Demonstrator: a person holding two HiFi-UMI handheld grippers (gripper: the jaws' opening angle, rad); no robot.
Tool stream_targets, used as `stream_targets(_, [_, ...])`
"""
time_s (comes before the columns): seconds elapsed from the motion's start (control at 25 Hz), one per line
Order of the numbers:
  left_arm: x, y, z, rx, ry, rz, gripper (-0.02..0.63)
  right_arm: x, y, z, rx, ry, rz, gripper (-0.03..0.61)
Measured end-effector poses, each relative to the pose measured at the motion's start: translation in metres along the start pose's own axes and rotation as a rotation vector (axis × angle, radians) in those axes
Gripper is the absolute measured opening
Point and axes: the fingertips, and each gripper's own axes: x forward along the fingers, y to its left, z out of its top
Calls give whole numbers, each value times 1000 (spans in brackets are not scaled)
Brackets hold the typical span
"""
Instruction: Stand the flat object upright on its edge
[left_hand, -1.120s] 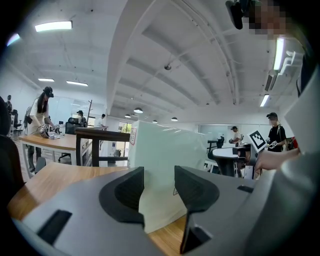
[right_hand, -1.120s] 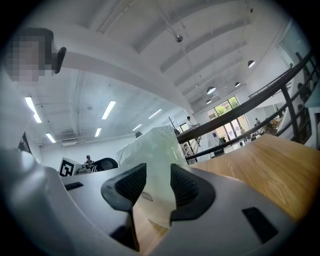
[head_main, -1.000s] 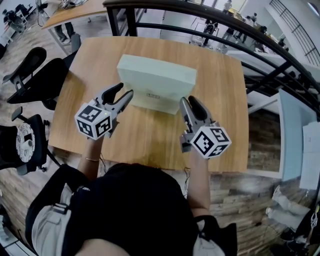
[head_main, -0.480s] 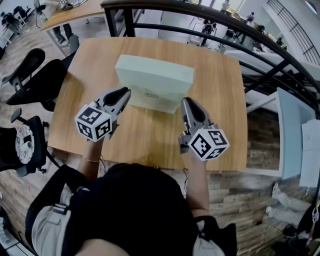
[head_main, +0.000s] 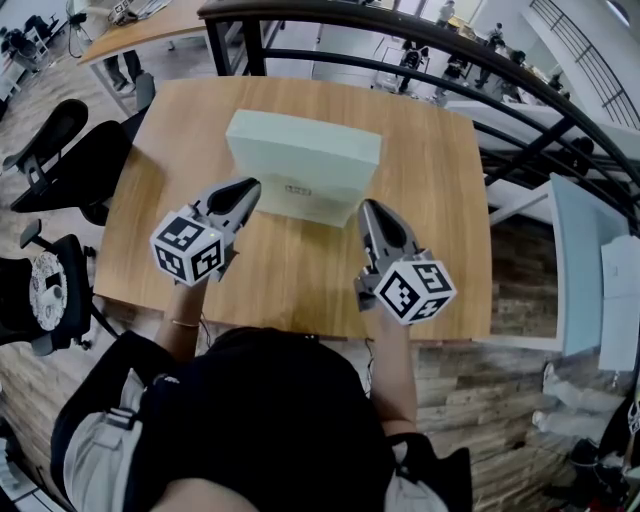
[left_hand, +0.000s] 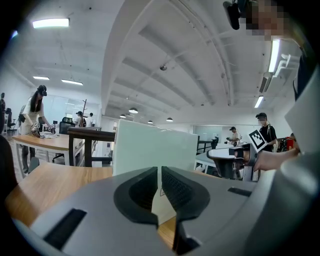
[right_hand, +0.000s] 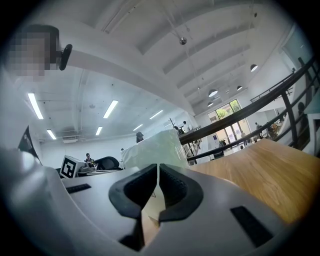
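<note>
1. One pale green flat rectangular box (head_main: 300, 165) stands on one light wooden table (head_main: 440, 200), toward its far half and roughly midway across it
2. The box is upright on a long edge: its narrow top face looks at the ceiling, and its broad front face, which carries one small label, looks back at the person
3. Its long axis runs left to right across the table, slightly skewed, with the left end a little farther away than the right
4. Two hand-held grey grippers are in view, each carrying one cube with black-and-white square markers
5. The left gripper (head_main: 248, 187) points at the box's near left corner, tip just beside it; its jaws have just been closing and now meet with nothing between the pads
6. The right gripper (head_main: 370, 208) points at the near right corner, tip close by; its jaws have likewise just been closing and are clenched on nothing
7. Whether either tip touches the box cannot be told
8. Two black office chairs (head_main: 60, 140) stand left of the table, and one dark metal railing (head_main: 450, 40) curves behind it
</note>
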Motion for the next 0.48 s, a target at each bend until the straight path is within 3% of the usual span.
stream_targets(0.48, [8,-1,0,2,10,-1,38,3,-7,-1,9,4,-1,31])
